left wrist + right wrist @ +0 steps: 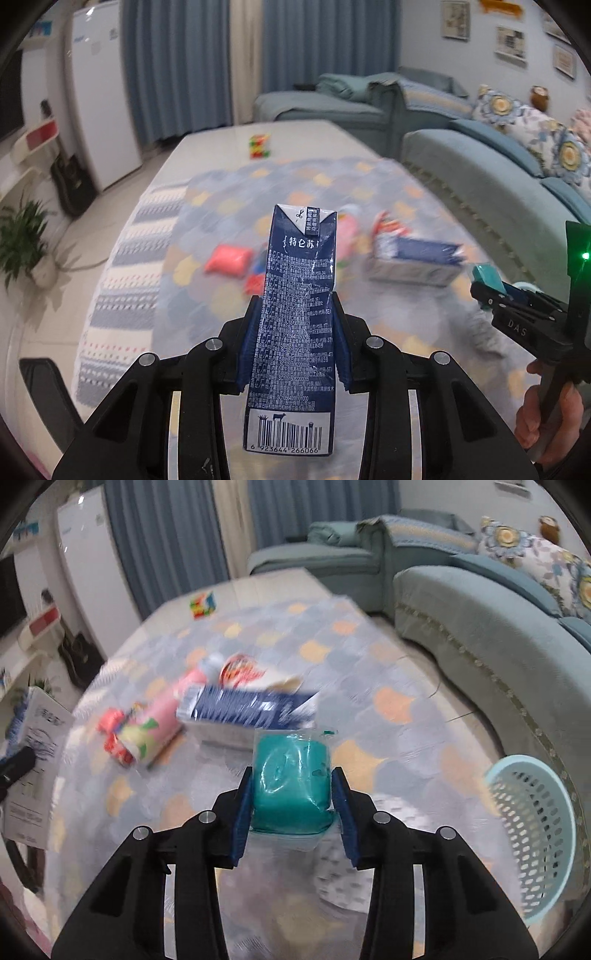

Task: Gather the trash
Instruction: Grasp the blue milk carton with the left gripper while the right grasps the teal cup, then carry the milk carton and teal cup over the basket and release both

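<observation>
My left gripper (298, 295) is shut on a dark blue milk carton (295, 314), held upright above the table; the carton also shows at the left edge of the right wrist view (33, 760). My right gripper (293, 775) is shut on a teal packet in clear wrap (291, 782); it shows at the right of the left wrist view (487, 277). On the patterned tablecloth (388, 709) lie a blue and white box (247, 709), a pink bottle (162, 716), a red wrapper (114, 734) and a red pouch (227, 260).
A light blue perforated basket (535, 834) stands at the table's right edge. A puzzle cube (202, 604) sits at the far end. A blue sofa (480, 620) runs along the right. A white fridge (99, 103) and a plant (22, 240) are at the left.
</observation>
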Available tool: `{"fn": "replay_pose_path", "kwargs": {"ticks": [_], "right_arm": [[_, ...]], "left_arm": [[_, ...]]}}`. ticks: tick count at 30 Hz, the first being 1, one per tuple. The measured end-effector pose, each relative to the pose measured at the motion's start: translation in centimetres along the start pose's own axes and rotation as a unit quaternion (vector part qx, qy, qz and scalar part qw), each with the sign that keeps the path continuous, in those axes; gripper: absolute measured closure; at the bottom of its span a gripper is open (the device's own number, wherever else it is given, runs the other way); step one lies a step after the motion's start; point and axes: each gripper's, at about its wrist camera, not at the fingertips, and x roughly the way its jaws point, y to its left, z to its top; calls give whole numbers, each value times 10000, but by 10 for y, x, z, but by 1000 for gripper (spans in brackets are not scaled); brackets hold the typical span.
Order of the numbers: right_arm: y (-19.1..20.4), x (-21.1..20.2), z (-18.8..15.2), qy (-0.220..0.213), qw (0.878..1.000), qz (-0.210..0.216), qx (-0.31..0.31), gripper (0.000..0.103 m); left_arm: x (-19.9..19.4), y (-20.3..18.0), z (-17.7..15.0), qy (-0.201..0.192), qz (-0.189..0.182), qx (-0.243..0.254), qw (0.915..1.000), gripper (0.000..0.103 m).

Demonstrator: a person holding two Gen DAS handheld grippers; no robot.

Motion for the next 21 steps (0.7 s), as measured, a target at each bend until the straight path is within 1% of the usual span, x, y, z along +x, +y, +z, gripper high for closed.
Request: {"fn": "replay_pose_path", "kwargs": {"ticks": [3,5,9,11,15,17,19,21], "right_arm": [[-23,-29,8,-275,9993,-138,197,65],[-46,-52,13,-499,9976,-281,397,65],[-88,-86,17,-773,9931,-543,693,65],[-109,-102,17,-901,9903,-699,796,65],[-147,-127,13,-1036,9845,-1107,878,65],[-165,-135,8,-1070,9807,-1378,879,65],[-180,-139,4,-1059,9783,-1521,921,65],[-200,-140,-3,-982,9763,-1619,1045,65]], "left_arm": [[-12,-24,11,-192,-190,116,9996,70],[-22,-45,20,-345,-400,187,9984,70],[-31,-83,34,-514,-731,301,9955,70],[-33,-105,40,-538,-936,345,9936,70],[-30,-149,43,-548,-1350,431,9884,70],[-27,-174,43,-553,-1585,480,9846,70],[-23,-197,42,-520,-1797,535,9809,70],[-19,-217,38,-476,-1929,607,9782,70]]}}
